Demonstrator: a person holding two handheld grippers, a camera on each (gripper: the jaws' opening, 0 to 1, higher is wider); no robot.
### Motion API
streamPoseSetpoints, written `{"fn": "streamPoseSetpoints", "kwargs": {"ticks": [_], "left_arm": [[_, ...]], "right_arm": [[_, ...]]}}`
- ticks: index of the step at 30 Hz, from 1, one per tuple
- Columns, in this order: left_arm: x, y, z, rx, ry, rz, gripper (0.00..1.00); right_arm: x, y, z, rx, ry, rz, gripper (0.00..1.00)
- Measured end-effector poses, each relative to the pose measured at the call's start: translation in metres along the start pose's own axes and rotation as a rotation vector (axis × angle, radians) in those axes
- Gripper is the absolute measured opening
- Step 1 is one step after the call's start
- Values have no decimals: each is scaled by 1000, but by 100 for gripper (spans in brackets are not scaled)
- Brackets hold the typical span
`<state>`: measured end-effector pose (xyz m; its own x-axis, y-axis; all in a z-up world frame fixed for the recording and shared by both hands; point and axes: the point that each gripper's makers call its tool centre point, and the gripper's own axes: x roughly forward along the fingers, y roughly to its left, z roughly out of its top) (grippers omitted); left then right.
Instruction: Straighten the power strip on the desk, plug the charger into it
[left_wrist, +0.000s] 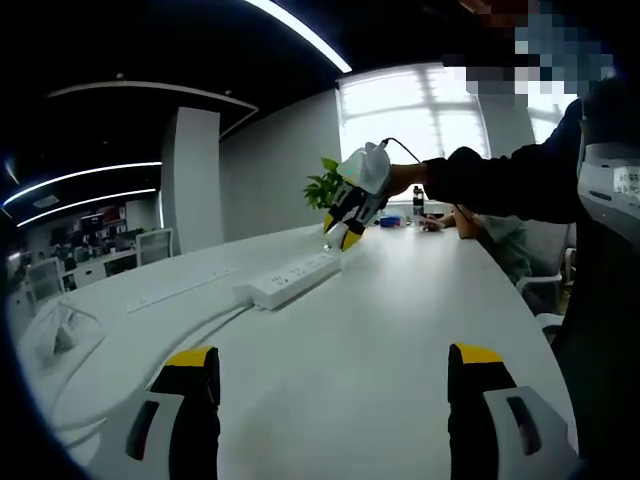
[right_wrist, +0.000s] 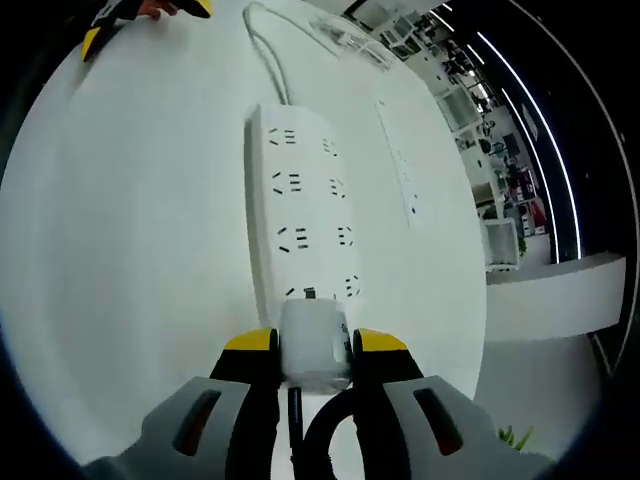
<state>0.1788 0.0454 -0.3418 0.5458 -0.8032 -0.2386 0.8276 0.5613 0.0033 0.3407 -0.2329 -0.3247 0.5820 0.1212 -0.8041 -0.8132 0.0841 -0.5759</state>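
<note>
A white power strip (right_wrist: 298, 200) lies on the white desk (right_wrist: 130, 200), its cable running away toward the far end. My right gripper (right_wrist: 314, 345) is shut on a white charger (right_wrist: 315, 345), whose prongs sit at the nearest socket of the strip. In the left gripper view the same strip (left_wrist: 295, 278) lies mid-desk, and the right gripper (left_wrist: 347, 232) hovers over its far end, held by a person's gloved hand. My left gripper (left_wrist: 335, 365) stands open low over the desk, nothing between its yellow-tipped fingers (left_wrist: 190, 360).
A second flat white strip (right_wrist: 400, 160) lies beside the first. A green plant (left_wrist: 325, 185) and small bottles (left_wrist: 418, 203) stand at the desk's far end. A person in dark sleeves (left_wrist: 520, 175) is at the right. Loose white cable (left_wrist: 60, 330) lies at the left.
</note>
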Motion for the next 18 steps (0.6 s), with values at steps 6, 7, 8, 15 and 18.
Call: {"fn": "streamPoseSetpoints", "kwargs": {"ticks": [6,7,8,15,18], "left_arm": [[1,0,-1,-2,-1,-3,97],[1,0,-1,-5,2,-1,97],[1,1,-2,-3,4,1,97],[2,2,-1,-7,0,1,97],[2,3,-2,-7,4,3,97]], "right_arm": [[6,-1,-3,-8,21,5,25],[7,-1,-4,-8,23,5,25],[7,-1,-4,-11,26,7,25],[11,-1,-8,-37,50,9,25],[12,0,-8,-40,62,10,25]]}}
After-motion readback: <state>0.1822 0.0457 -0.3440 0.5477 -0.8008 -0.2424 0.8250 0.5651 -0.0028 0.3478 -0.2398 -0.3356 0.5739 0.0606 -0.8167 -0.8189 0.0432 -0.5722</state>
